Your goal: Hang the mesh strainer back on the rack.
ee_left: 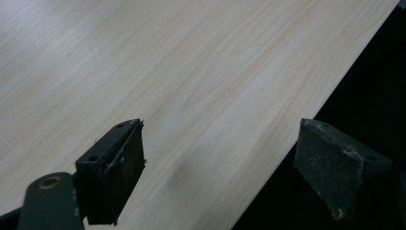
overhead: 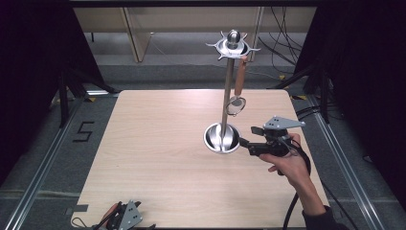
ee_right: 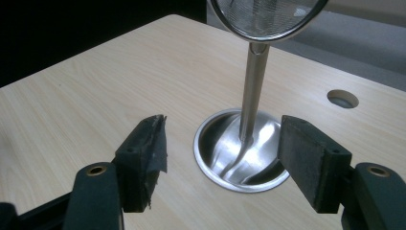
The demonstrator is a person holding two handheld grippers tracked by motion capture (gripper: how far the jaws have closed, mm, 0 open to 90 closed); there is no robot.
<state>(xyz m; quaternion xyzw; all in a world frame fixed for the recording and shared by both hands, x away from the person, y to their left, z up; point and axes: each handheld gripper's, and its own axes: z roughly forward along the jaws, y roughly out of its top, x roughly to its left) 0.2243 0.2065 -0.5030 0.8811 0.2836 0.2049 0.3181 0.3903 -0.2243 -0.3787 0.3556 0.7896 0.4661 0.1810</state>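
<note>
Strainer [overhead: 235, 105] hangs from a steel stand [overhead: 228, 86] on the pale wood bench [overhead: 158, 158], right gripper [overhead: 245, 136] at the stand's 3 o'clock, jaws apart; left gripper [overhead: 125, 216], jaws apart, lies at the bench's 7 o'clock edge

High view: above the near edge, looking forward and down over the whole table [overhead: 158, 158]. Right gripper view: low and close, aimed at the stand's base bowl [ee_right: 242, 151] at 12 o'clock, shared with high view. Left gripper view: close on tabletop, edge at 4 o'clock.
</note>
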